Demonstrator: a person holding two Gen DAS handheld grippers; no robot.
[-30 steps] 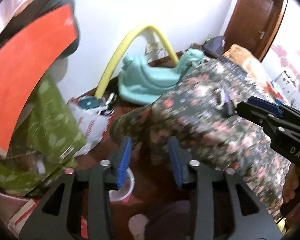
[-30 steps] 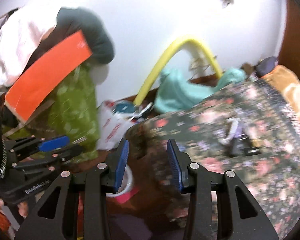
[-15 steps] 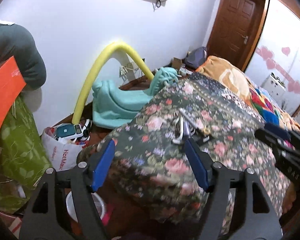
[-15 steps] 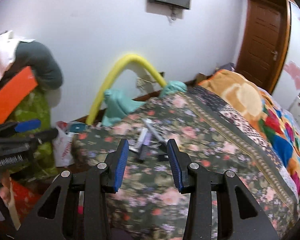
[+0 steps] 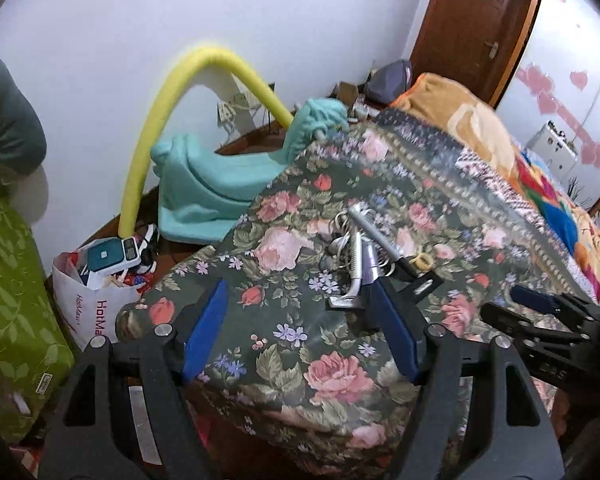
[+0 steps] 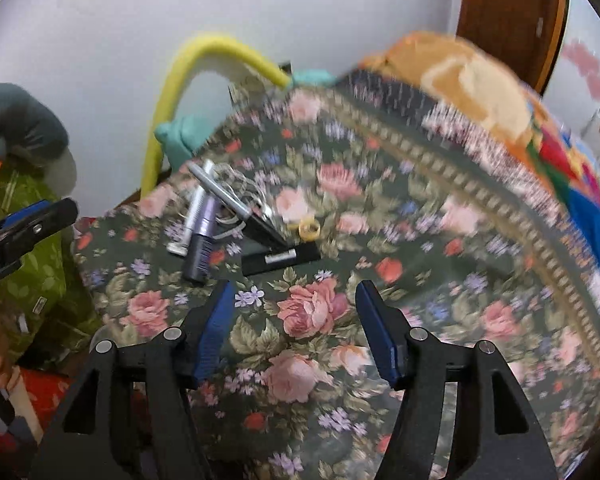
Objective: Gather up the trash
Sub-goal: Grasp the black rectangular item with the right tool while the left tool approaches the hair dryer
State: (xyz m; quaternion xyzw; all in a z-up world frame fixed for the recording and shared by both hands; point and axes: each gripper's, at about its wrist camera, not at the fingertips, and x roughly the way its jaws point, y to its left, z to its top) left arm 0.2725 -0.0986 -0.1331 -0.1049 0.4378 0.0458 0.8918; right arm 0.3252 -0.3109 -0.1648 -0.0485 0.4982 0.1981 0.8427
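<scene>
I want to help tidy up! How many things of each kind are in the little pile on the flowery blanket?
Sticks: 3 (silver-and-black stick, silver stick, purple-and-black stick)
Black flat bar: 1
Yellow ring: 1
Wire tangle: 1
Total: 6

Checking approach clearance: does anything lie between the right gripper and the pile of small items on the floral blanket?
Nothing visible does. Only bare floral blanket separates the open right gripper from the pile of small items.
</scene>
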